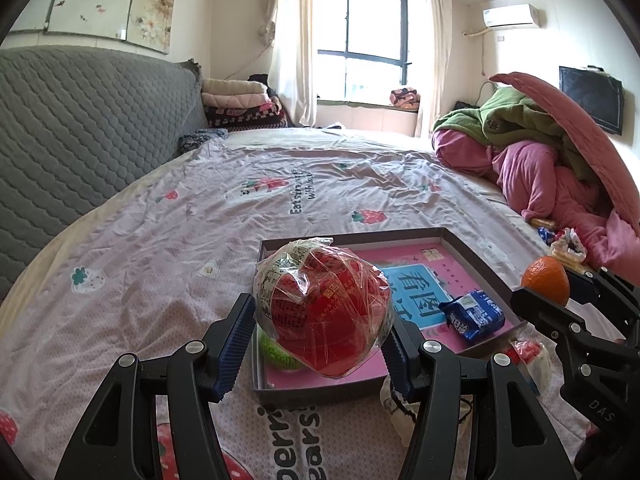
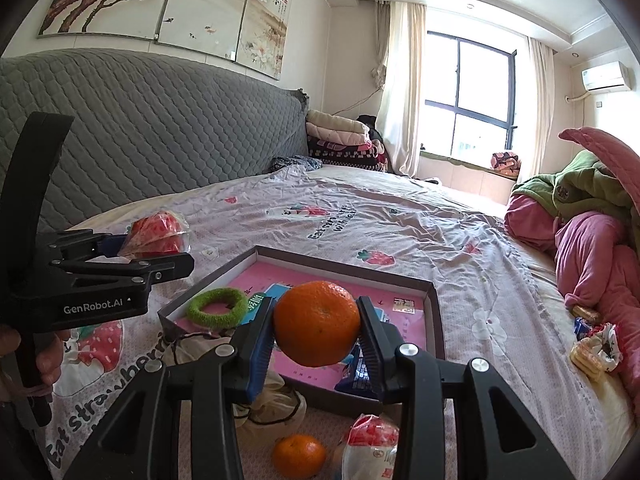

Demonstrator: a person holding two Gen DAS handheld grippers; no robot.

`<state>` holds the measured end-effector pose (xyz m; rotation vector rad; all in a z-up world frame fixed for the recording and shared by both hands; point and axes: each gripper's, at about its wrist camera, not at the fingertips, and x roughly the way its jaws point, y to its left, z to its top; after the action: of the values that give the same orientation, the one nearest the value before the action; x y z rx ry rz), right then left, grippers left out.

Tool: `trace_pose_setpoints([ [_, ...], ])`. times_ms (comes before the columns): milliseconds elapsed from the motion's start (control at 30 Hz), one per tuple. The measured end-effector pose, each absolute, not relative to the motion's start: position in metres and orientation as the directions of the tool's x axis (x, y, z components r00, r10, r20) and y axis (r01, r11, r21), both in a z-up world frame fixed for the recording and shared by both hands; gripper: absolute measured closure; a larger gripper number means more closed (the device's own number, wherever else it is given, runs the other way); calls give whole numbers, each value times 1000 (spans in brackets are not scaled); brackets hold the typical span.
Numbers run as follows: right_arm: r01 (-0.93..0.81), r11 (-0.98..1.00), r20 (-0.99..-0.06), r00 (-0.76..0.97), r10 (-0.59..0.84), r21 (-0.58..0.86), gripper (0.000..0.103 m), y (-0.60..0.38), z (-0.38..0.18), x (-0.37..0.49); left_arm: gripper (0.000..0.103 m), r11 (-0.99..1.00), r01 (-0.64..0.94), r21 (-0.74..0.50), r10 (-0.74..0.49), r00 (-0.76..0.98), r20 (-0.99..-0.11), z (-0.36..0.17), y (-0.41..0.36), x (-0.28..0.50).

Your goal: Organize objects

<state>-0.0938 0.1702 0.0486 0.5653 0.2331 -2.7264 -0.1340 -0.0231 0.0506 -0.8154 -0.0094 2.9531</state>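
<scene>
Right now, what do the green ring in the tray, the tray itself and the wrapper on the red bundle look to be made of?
Green ring: fuzzy knitted or terry fabric, matte, probably a hair tie. Tray: likely cardboard, with thin dark matte walls and a pink printed sheet inside. Wrapper on the red bundle: clear thin plastic film, glossy and crinkled, catching window glare.

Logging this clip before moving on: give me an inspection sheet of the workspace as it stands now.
Surface: bed with strawberry-print sheet, wrinkled.
Job's things: shallow dark cardboard box tray holding green fuzzy ring and blue snack packet; second orange and plastic-wrapped snack on the sheet.
Clutter: pink and green bedding heap; small snacks beside it.
Grippers: left gripper shut on red plastic-wrapped package; right gripper shut on orange mandarin.
Cables: nothing seen.
Surroundings: grey quilted headboard, window.
</scene>
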Motion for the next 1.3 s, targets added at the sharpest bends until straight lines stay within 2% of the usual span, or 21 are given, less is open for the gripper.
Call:
trace_pose_setpoints([
  [1300,376,-922,-323,-887,-329,-92,63,158,92,-140,42,-995,-91,-27,94,-882,-462,88,-37,-181],
])
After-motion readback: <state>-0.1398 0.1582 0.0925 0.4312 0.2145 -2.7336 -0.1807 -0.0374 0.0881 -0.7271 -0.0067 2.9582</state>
